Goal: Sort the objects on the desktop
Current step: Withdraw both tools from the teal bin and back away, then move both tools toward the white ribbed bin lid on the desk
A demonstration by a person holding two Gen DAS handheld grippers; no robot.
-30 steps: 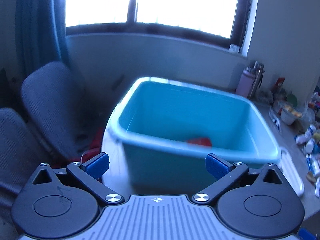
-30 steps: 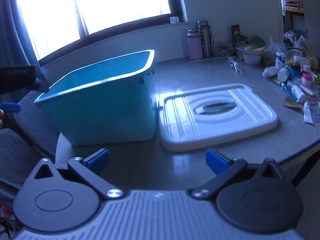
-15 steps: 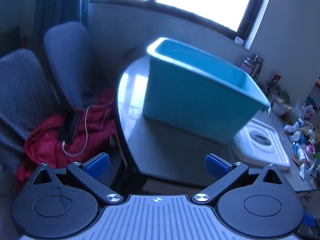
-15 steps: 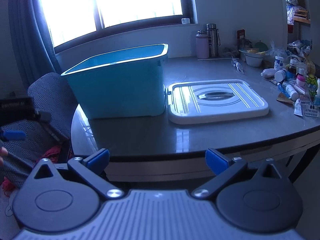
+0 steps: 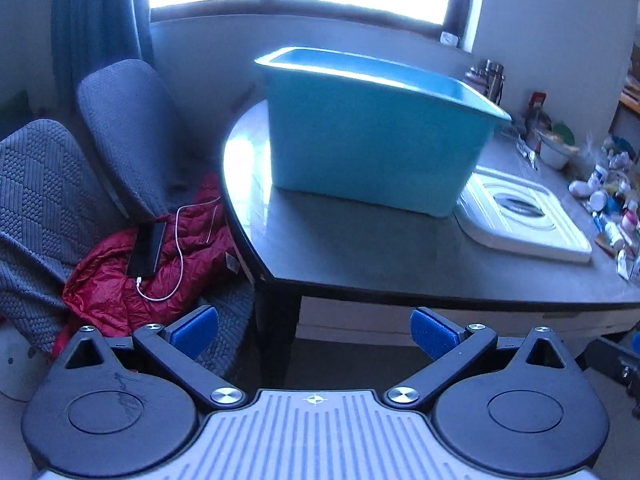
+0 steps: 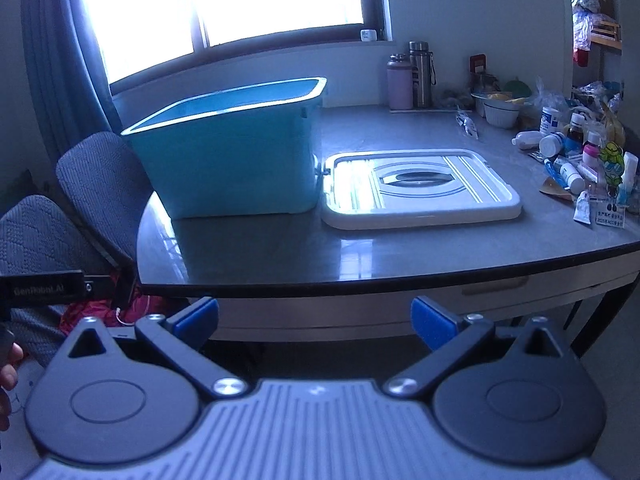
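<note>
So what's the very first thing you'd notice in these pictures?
The big turquoise tub on the left part of the grey table, under the bright window. Its white lid lies flat on the table right beside it, and a jumble of little bottles and tubes crowds the table's right edge.

Near tabletop (image 6: 360,252) bare — bin (image 6: 236,164), lid (image 6: 420,188) behind.

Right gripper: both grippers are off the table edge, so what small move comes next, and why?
Probably carry the right gripper, open and empty, forward and right toward the small bottles and tubes at the table's right end. They lie loose there, while the teal bin stands open, its white lid flat beside it.
</note>
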